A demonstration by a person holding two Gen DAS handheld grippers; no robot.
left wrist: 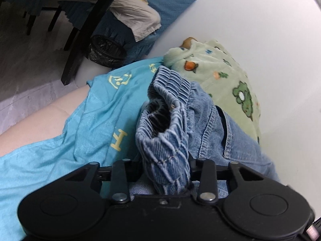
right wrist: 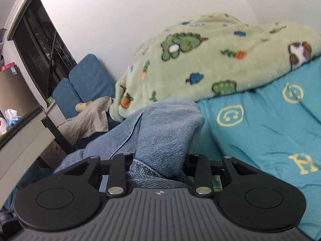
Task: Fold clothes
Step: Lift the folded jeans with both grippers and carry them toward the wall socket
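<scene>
**Both grippers clamped on the denim**

The left gripper is closed on the elastic waistband of the jeans, with the gathered, ribbed band bunched up between its fingers and rising in front of the lens. The waistband gapes open just above the grip (the dark inside of the garment shows through the gap). The rest of the denim, with a stitched pocket seam, spreads away to the right.

The right gripper pinches another part of the jeans, a smooth folded bulge of paler fabric with a hemmed edge at the fingers; it is probably a leg end, though the close view makes that hard to confirm. More denim trails away to the left of the grip.

The jeans lie over a turquoise sheet printed with yellow faces and letters. A pale green fleece blanket with cartoon animals and carrots lies heaped just beyond the denim, against the white wall. Further off sit blue cushions, with a crumpled beige cloth beside them.
</scene>
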